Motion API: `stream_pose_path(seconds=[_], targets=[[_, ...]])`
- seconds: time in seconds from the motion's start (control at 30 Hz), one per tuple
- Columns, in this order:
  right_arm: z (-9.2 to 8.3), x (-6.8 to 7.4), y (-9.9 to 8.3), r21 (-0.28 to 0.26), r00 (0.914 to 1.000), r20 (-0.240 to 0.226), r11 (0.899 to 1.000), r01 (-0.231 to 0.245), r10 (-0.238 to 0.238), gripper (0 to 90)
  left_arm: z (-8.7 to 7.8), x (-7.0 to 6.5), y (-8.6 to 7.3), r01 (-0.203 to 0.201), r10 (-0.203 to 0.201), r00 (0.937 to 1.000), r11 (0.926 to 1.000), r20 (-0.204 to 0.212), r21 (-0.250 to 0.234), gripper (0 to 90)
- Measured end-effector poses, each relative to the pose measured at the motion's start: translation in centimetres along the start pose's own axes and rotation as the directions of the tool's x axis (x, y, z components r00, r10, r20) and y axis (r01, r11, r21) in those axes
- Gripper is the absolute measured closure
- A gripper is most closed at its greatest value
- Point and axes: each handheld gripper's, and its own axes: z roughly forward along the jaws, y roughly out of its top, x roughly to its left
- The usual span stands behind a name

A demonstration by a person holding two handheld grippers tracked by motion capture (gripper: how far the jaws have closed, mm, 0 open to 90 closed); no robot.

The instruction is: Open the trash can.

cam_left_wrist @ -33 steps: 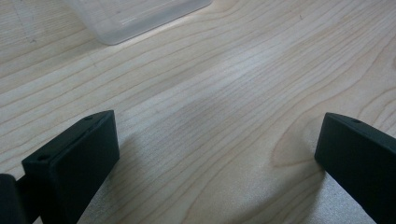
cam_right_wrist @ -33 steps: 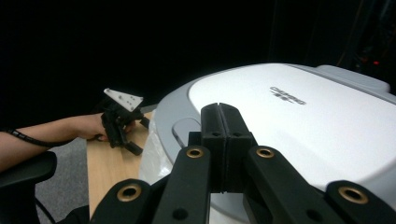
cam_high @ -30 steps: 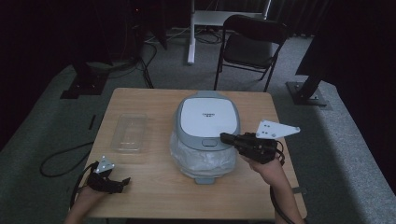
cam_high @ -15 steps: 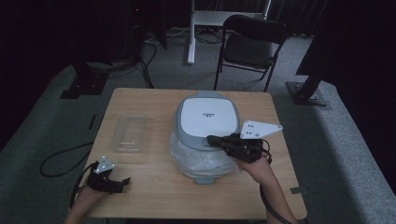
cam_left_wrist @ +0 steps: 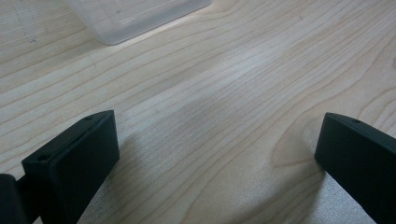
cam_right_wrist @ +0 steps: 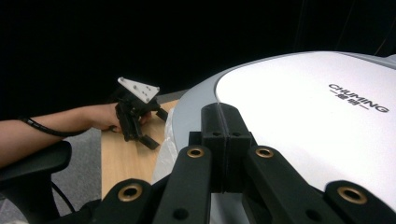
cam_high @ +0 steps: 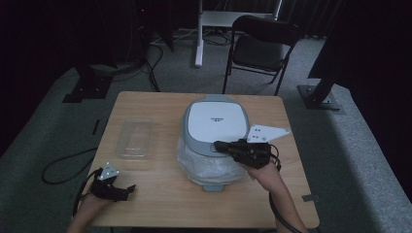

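Now closed right tongs (cam_high: 218, 144) at cooker lid (cam_high: 216, 119)

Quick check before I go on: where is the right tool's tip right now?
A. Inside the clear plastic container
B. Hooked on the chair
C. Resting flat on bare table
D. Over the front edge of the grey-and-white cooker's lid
D: the high view shows the right tool, jaws shut, over the front edge of the cooker.

- A recording studio or lab set-up, not a home.
- Black curtains (cam_high: 58, 43) close off the dark room.
- Grey carpet (cam_high: 43, 136) carries metal stand bases (cam_high: 318, 97) and loose cables (cam_high: 63, 167).
- A lone wooden bench (cam_high: 160, 194) stands in the middle, with a black folding chair (cam_high: 260, 46) behind.
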Motion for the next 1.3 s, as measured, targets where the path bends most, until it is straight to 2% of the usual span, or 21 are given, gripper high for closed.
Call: stream_pose_path(seconds=[0.07,0.2,0.3,0.33,0.37,0.4,0.43,0.47,0.57,0.73,0.77,0.83,0.87,0.9,0.93,0.97,1.07,1.13,1.23,1.3], targets=[[0.1,0.2,-0.1,0.004,0.9999,0.006,1.0,0.011,-0.011,90.0,0.0,0.0,0.0,0.0,0.0,1.0,1.0,0.0,0.0,0.5],[0.1,0.1,-0.4,-0.009,1.0,-0.008,1.0,0.002,-0.002,90.0,0.0,0.0,0.0,0.0,0.0,1.0,1.0,0.0,0.0,0.5],[0.1,0.3,-0.1,-0.01,0.9999,0.011,1.0,0.011,-0.011,90.0,0.0,0.0,0.0,0.0,0.0,1.0,1.0,0.0,0.0,0.5],[0.0,0.5,0.0,0.003,0.9993,0.023,1.0,0.03,-0.03,90.0,0.0,0.0,0.0,0.0,0.0,1.0,1.0,0.0,0.0,0.5],[-0.1,0.5,0.1,0.008,0.9986,0.04,0.999,0.034,-0.035,84.4,0.0,0.0,0.0,0.0,0.0,1.0,1.0,0.0,0.0,0.5],[-0.2,0.6,0.2,0.005,0.9983,0.048,0.999,0.033,-0.034,82.9,0.0,0.0,0.0,0.0,0.0,1.0,1.0,0.0,0.0,0.5],[-0.4,0.5,0.2,-0.009,0.9992,0.03,1.0,0.026,-0.025,76.3,0.0,0.0,0.0,0.0,0.0,1.0,1.0,0.0,0.0,0.5],[-0.5,0.5,0.2,-0.021,0.9995,0.027,1.0,0.018,-0.017,75.2,0.0,0.0,0.0,0.0,0.0,1.0,1.0,0.0,0.001,0.5],[-0.9,0.3,0.5,-0.049,0.9991,0.042,0.999,0.014,-0.012,63.6,0.0,0.0,0.0,0.0,0.0,1.0,1.0,0.0,0.0,0.5],[-1.6,-0.4,0.8,-0.075,0.9979,0.059,0.997,-0.025,0.029,51.4,0.0,0.0,0.0,0.0,0.0,1.0,1.0,0.0,0.0,0.5],[-1.7,-0.5,0.8,-0.076,0.9976,0.064,0.997,-0.023,0.028,50.0,0.0,0.0,0.0,0.0,0.0,1.0,1.0,0.0,0.0,0.5],[-1.7,-0.6,0.9,-0.073,0.9976,0.06,0.997,-0.03,0.035,40.6,0.0,0.0,0.0,0.0,0.0,1.0,1.0,0.0,0.0,0.5],[-1.7,-0.6,0.9,-0.073,0.9976,0.06,0.997,-0.03,0.035,40.6,0.0,0.0,0.0,0.0,0.0,1.0,1.0,0.0,0.0,0.5],[-1.8,-0.6,0.9,-0.067,0.9964,0.078,0.997,-0.028,0.033,37.2,0.0,0.0,0.0,0.0,0.0,1.0,1.0,0.0,0.0,0.5],[-1.7,-0.6,1.0,-0.052,0.9926,0.118,0.998,-0.023,0.029,25.1,0.0,0.0,0.0,0.0,0.0,1.0,1.0,0.0,0.0,0.5],[-1.7,-0.7,1.0,-0.055,0.9895,0.141,0.998,-0.027,0.034,23.2,0.0,0.0,0.0,0.0,0.0,1.0,1.0,0.0,0.0,0.5],[-1.7,-0.9,1.0,-0.061,0.9862,0.159,0.998,-0.035,0.045,17.8,0.0,0.0,0.0,0.0,0.0,1.0,1.0,0.0,0.0,0.5],[-1.9,-1.1,0.9,-0.067,0.9863,0.154,0.997,-0.048,0.058,12.2,0.0,0.0,0.0,0.0,0.0,1.0,1.0,0.0,0.0,0.5],[-2.3,-1.3,0.9,-0.082,0.9844,0.158,0.995,-0.065,0.077,10.6,0.0,0.0,0.0,0.0,0.0,1.0,1.0,0.0,0.0,0.5],[-2.7,-1.5,0.9,-0.099,0.9795,0.177,0.992,-0.079,0.096,10.6,0.0,0.0,0.0,0.0,0.0,1.0,1.0,0.0,0.001,0.5]])
